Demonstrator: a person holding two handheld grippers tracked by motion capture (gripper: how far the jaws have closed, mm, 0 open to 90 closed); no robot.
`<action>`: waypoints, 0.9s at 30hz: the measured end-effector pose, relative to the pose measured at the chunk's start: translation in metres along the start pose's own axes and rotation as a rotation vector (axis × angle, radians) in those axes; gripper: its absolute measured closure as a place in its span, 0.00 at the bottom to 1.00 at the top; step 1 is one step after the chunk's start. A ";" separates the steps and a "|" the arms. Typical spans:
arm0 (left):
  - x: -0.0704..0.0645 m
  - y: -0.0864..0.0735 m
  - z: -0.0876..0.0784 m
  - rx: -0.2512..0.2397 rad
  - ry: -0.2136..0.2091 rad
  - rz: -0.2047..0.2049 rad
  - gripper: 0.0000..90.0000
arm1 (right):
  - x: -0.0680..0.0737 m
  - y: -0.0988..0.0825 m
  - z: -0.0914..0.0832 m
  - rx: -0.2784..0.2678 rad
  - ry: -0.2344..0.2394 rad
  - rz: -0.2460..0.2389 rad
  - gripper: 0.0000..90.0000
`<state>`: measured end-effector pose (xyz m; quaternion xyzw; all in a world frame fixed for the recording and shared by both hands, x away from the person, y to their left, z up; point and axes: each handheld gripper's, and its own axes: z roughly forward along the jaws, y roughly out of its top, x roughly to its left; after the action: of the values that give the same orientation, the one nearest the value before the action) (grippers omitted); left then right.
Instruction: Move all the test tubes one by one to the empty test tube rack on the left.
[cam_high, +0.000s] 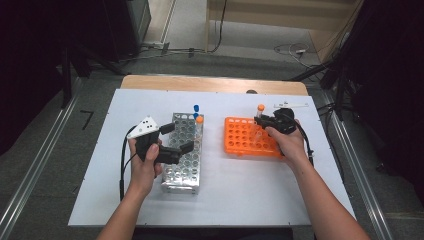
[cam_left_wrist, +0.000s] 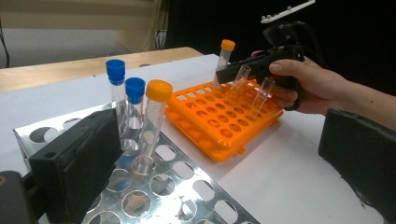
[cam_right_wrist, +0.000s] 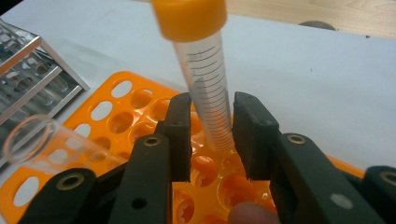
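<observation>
My right tongs (cam_right_wrist: 211, 135) clench the orange-capped tube (cam_right_wrist: 205, 79) standing in the orange rack (cam_right_wrist: 112, 109), left tongs (cam_left_wrist: 224, 168) released over the metal rack (cam_left_wrist: 187, 186); judged risk: an off-centre grip tilts the tube, jamming it.

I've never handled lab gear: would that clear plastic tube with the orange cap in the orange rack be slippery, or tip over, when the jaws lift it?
The clear plastic tube with the orange cap looks smooth and round, so it could slip. It leans in the orange plastic rack, so it may tilt between the right gripper jaws. It looks empty, so probably light.
</observation>
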<state>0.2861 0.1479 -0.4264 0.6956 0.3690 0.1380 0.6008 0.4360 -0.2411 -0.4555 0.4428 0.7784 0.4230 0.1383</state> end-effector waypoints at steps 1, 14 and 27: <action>-0.001 0.000 0.000 -0.001 -0.001 0.001 0.00 | 0.000 0.000 0.002 0.010 -0.004 0.001 0.73; -0.003 0.003 0.000 -0.012 -0.006 0.007 0.00 | 0.000 0.001 0.000 -0.020 -0.045 -0.007 0.80; -0.011 0.007 0.012 -0.004 -0.056 0.033 0.00 | 0.003 0.007 -0.046 -0.175 -0.040 -0.054 0.80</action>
<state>0.2885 0.1318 -0.4195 0.7039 0.3402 0.1293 0.6100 0.4111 -0.2618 -0.4213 0.4164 0.7471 0.4767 0.2031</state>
